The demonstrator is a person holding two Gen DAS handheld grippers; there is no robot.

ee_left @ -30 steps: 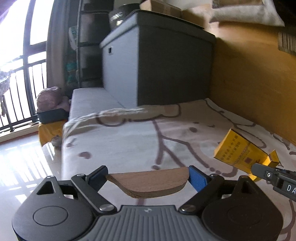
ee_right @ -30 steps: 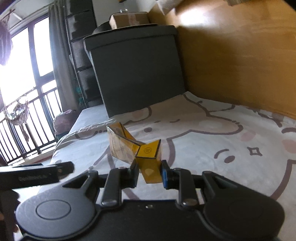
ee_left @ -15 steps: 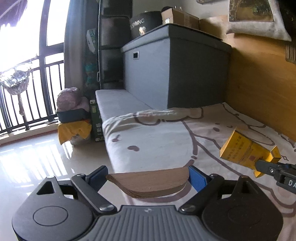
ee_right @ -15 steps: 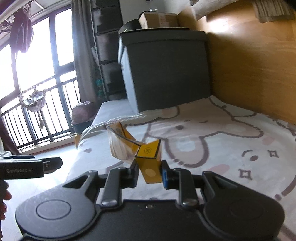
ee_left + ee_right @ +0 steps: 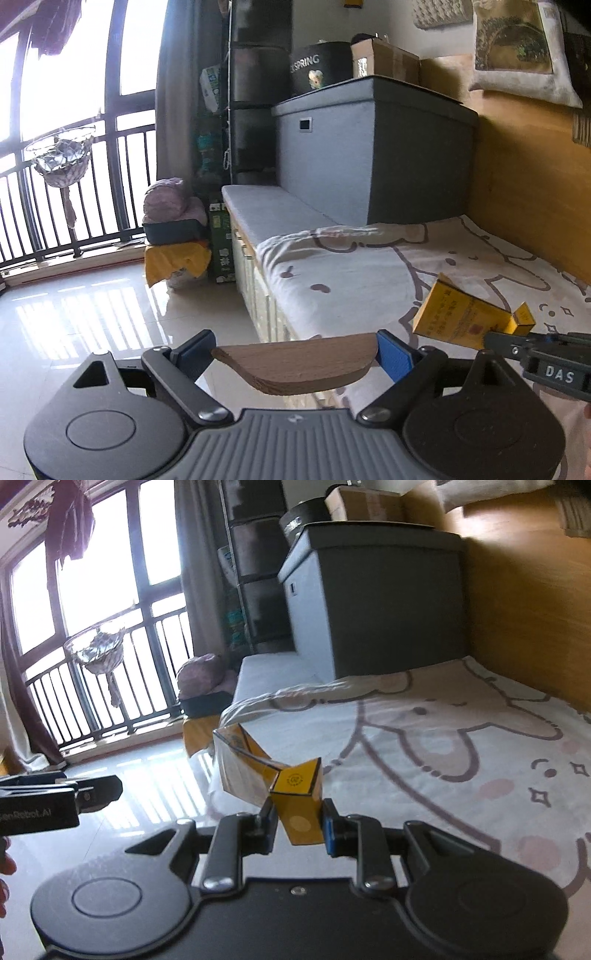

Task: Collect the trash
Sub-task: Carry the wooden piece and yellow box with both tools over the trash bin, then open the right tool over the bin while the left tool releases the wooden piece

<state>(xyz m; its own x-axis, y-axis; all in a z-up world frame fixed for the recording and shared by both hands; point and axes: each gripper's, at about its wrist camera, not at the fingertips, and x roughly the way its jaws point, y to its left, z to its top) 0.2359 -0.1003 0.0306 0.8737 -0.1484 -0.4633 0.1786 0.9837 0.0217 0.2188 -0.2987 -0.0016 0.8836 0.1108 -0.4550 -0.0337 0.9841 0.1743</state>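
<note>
My left gripper (image 5: 295, 356) is shut on a flat half-round wooden piece (image 5: 299, 363), its blue pads (image 5: 393, 354) pressed against both ends. It hangs over the bed's edge and the floor. My right gripper (image 5: 298, 821) is shut on the open flap of a yellow carton box (image 5: 295, 805); the box body (image 5: 240, 768) sticks out ahead to the left. In the left wrist view the same yellow box (image 5: 461, 319) shows at the right, held by the right gripper's tip (image 5: 517, 341). The left gripper's side (image 5: 59, 801) appears at the left of the right wrist view.
A bed with a cartoon-print sheet (image 5: 406, 266) runs along a wooden wall (image 5: 524, 195). A grey storage box (image 5: 369, 155) stands at its far end. Glossy tiled floor (image 5: 92, 314) lies to the left, with a yellow-covered pile (image 5: 177, 254) and a barred balcony window (image 5: 74, 166).
Both grippers have drawn back from the bed toward the floor side and risen slightly, each keeping its grip. More floor and window show now.
</note>
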